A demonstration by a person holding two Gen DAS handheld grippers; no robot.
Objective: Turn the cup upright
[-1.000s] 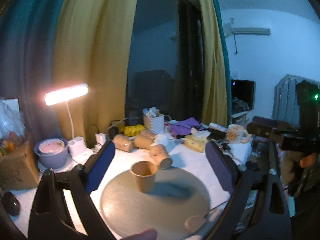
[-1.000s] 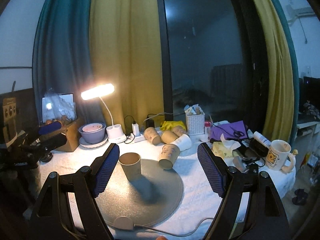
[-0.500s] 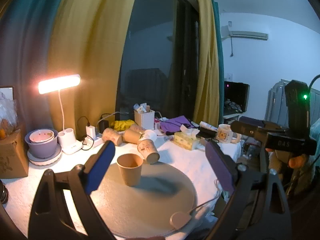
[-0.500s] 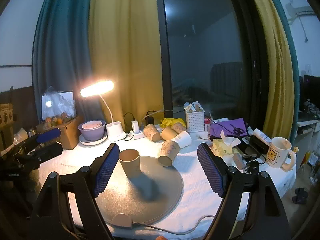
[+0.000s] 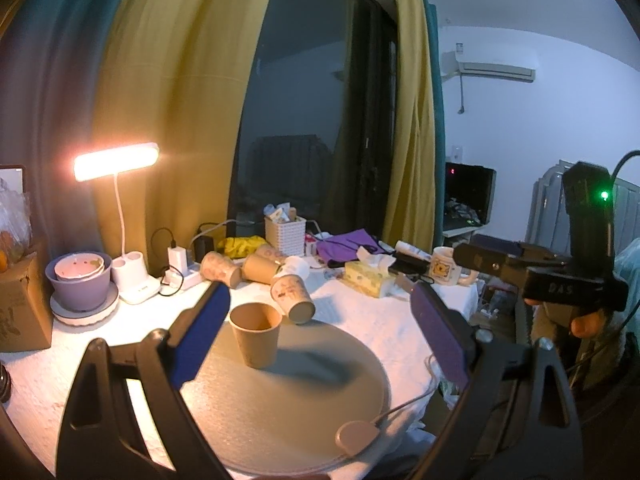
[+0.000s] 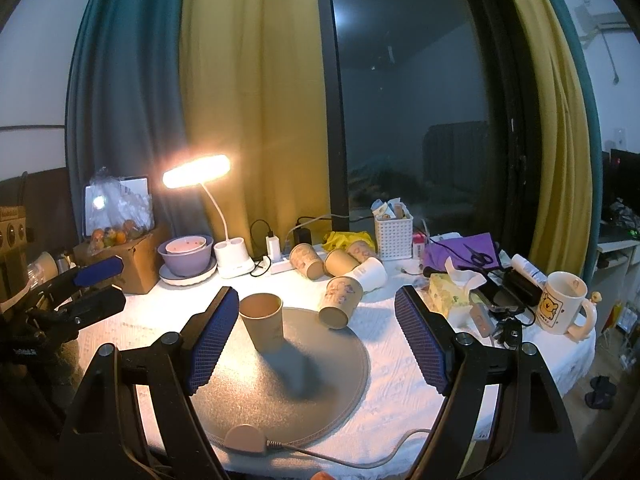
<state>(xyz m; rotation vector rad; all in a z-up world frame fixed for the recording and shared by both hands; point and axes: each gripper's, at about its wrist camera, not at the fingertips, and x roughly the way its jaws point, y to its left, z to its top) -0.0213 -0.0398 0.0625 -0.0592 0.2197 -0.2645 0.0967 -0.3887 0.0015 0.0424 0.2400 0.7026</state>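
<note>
- Left gripper (image 5: 320,328): fingers (image 5: 200,336) spread wide, nothing between them; held back from the counter at the lower part of the frame.
- Right gripper (image 6: 316,336): fingers (image 6: 210,336) likewise spread and empty, held above the near edge of the round mat (image 6: 320,392).
- Upright paper cup (image 6: 263,322): stands mouth up on the mat, left of frame centre, just right of the left-hand finger pad. No finger touches it.
- Judgement: for this cup the flip appears complete and both grippers stand clear.
- Tipped printed paper cup (image 6: 340,300): lies on its side at the far rim of the mat, open mouth toward the camera, right of the upright one. More cups (image 6: 306,260) lie behind it near the white basket (image 6: 394,234).
- Judgement: if another cup is due, the tipped one is nearest. The next move calls for fingers closing across its wall, light enough not to crush paper, then a turn to set the base down.
- Writing: the right gripper body, at the right of the left wrist view, carries letters resembling "DAS" (image 5: 562,289). The mug (image 6: 562,306) shows a cartoon bear. Cup prints are too small to read.
</note>
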